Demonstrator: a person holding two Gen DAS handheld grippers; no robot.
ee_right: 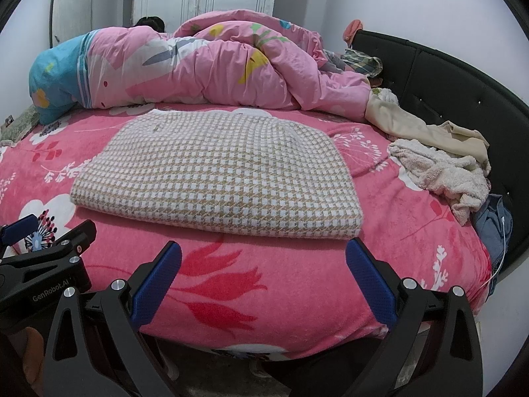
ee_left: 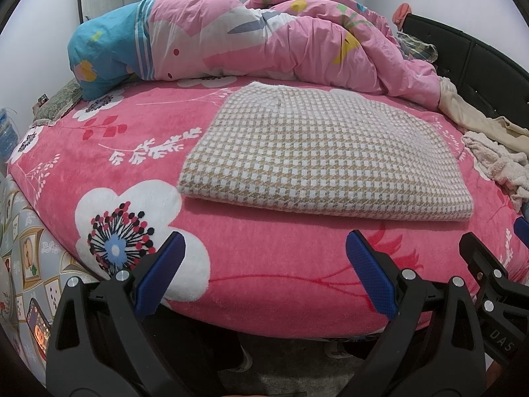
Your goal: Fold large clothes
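My left gripper (ee_left: 264, 264) and right gripper (ee_right: 263, 269): both spread wide, holding nothing, hovering at the near edge of the bed (ee_left: 281, 284), apart from the cloth. The houndstooth garment (ee_right: 218, 178) lies flat on the pink blanket (ee_right: 297, 284), approx. mid-bed, already a neat rectangle w/ a doubled near edge; fold looks done or nearly so.

Risks, as I judge them:
1. Pinching only the top layer at the near edge: layers separate, fold opens.
2. Pad snags the plush blanket: it lifts w/ the garment.
3. Uneven lift btw. my two sides: rectangle skews.
4. Loose clothes pile (ee_right: 443, 168) at right lies near; a wide sweep could drag it in.
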